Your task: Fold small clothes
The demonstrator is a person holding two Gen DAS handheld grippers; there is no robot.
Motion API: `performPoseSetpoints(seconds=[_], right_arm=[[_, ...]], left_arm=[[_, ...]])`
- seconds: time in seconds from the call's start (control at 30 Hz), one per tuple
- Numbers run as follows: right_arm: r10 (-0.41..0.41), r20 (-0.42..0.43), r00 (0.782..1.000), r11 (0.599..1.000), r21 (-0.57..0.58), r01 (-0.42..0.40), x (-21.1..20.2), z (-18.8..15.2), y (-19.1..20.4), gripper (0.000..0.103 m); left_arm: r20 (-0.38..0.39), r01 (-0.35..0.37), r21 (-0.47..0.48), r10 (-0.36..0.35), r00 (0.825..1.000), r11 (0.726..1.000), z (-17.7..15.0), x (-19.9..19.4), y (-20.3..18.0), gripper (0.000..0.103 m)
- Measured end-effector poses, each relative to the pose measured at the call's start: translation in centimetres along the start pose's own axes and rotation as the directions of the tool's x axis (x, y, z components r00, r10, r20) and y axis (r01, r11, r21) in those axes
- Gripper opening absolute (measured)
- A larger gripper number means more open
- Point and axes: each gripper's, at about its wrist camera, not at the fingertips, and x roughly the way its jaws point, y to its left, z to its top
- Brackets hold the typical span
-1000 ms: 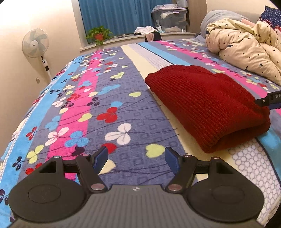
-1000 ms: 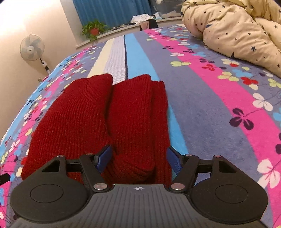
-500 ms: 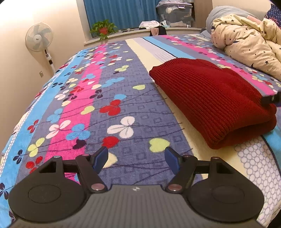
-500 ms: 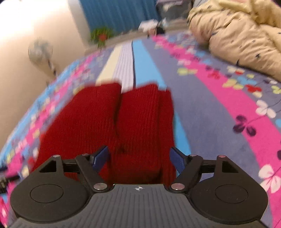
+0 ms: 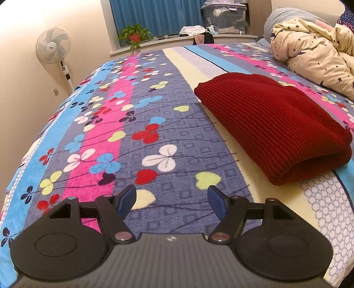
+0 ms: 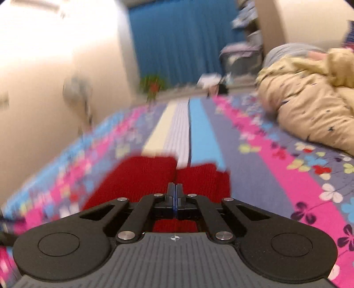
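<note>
A dark red knitted garment (image 5: 272, 124) lies folded on the flowered bedspread (image 5: 137, 124), to the right of my left gripper (image 5: 172, 200). The left gripper is open and empty, held low over the bedspread, apart from the garment. In the blurred right wrist view the same red garment (image 6: 143, 175) lies just ahead of and below my right gripper (image 6: 174, 190). The right gripper's blue pads are pressed together with nothing seen between them.
A bunched cream star-print duvet (image 5: 314, 64) lies at the right of the bed, also in the right wrist view (image 6: 309, 106). A standing fan (image 5: 54, 47) is by the left wall. A potted plant (image 5: 133, 36) and a storage box (image 5: 224, 13) sit by the blue curtain.
My right gripper has shut from open and pulled back and up from the garment, with motion blur. My left gripper has stayed open and drawn back slightly.
</note>
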Motion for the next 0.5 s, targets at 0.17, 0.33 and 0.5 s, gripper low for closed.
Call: performPoseSetpoints(seconds=[0.17,0.33,0.5], right_arm=[[-0.043,-0.155,0.987,0.994,0.093,0.058,2.1,-0.9,-2.6,0.006],[-0.008,-0.138,0.990,1.000,0.002,0.008,2.4,-1.5,-0.4,0.077],[0.002,-0.224,0.975,1.000,-0.020,-0.007,5.1,-2.7,1.2,0.077]], left_arm=[[-0.015,-0.004,0.011,0.004,1.000,1.000,0.0,0.5,-0.6,0.076],[-0.010,0.003,0.025,-0.002,1.000,1.000,0.1,0.5,-1.3,0.076],[-0.014,-0.009,0.052,0.010,1.000,0.999,-0.2,0.7,-1.5,0.076]])
